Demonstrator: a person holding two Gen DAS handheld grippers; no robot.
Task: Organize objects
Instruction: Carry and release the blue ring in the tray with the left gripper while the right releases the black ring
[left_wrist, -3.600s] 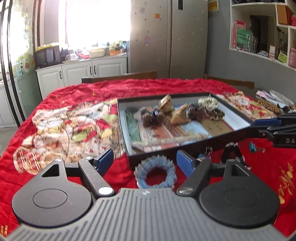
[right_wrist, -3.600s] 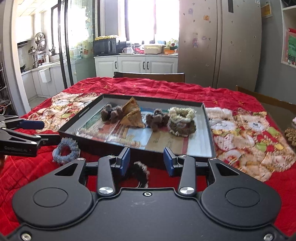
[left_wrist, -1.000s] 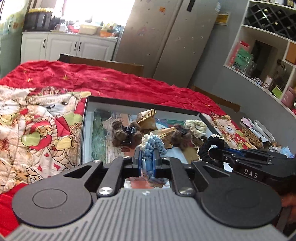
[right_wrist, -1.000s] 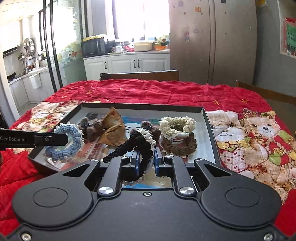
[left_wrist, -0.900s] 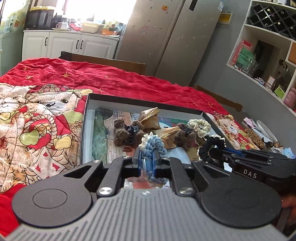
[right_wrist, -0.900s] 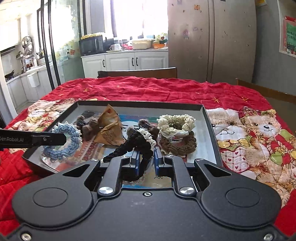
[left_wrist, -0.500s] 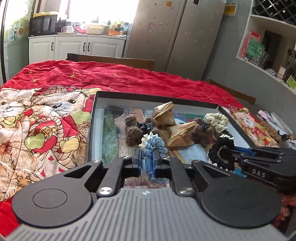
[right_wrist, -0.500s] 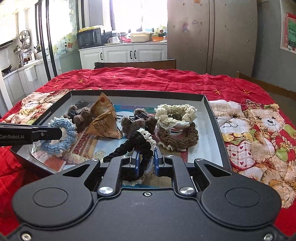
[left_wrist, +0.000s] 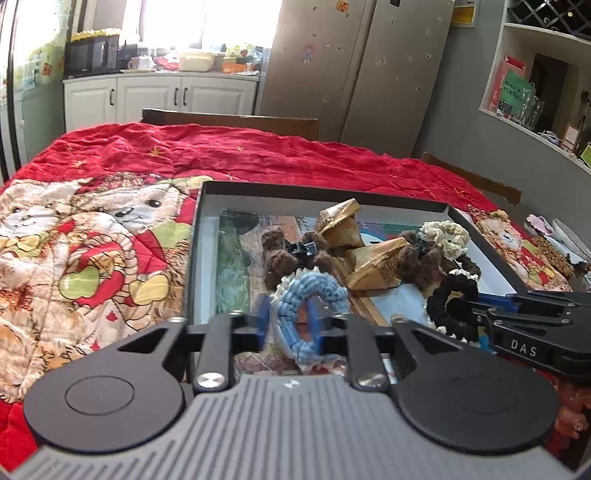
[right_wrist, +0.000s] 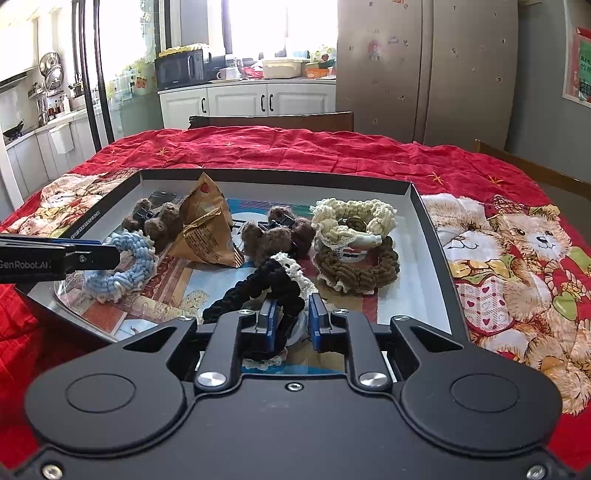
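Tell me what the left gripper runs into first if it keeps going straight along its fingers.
Apart from the blue scrunchie already between its fingers, the left gripper would likely meet the brown fuzzy hair clip lying in the tray just ahead. Depth is unclear; pointing slightly down, it might touch the tray floor first.

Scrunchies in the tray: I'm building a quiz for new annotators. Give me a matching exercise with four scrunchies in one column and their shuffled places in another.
Things:
1. blue scrunchie
2. black scrunchie
3. cream scrunchie
4. brown scrunchie

Places:
a. on the floor of the tray, under another scrunchie
b. in the right gripper
c. on top of another scrunchie
d. in the left gripper

Pairs: 1-d, 2-b, 3-c, 4-a
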